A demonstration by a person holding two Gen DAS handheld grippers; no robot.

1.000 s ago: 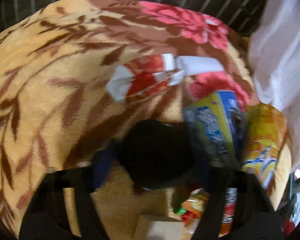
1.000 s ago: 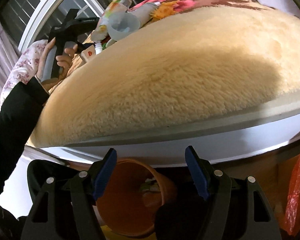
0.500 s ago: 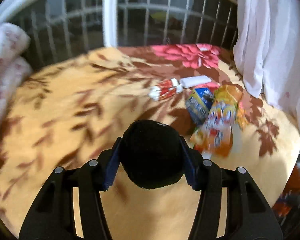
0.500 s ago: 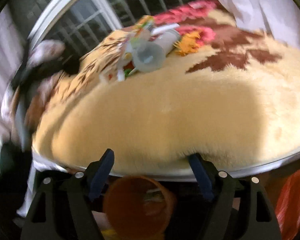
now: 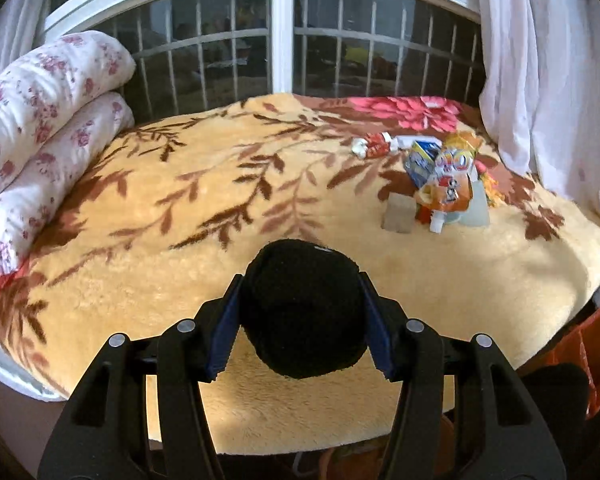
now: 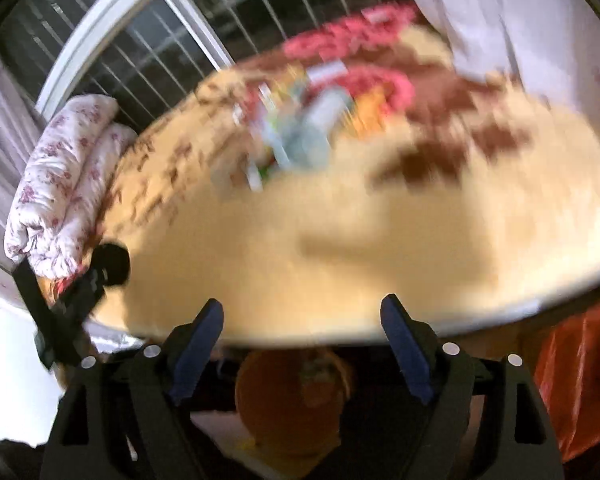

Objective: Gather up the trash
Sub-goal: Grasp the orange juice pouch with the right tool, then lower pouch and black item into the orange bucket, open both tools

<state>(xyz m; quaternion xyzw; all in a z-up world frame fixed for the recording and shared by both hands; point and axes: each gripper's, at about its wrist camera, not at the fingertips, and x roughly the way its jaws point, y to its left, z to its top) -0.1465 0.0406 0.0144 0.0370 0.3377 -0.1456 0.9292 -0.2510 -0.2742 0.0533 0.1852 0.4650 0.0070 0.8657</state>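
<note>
Holding: your left gripper, both pads clamped on 1 black ball, above the blanket's near edge. Your right gripper: fingers apart, nothing between them, over 1 orange bin. Trash pile: wrappers, carton, cup, far right on the blanket. 1 folded quilt at left.

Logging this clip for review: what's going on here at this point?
A person is clearing trash off a bed with a handheld tool in each hand. The left tool is shut on a black fuzzy object, held over the near part of the blanket. The right tool is open and empty above an orange bin on the floor. A pile of wrappers remains on the blanket.
</note>
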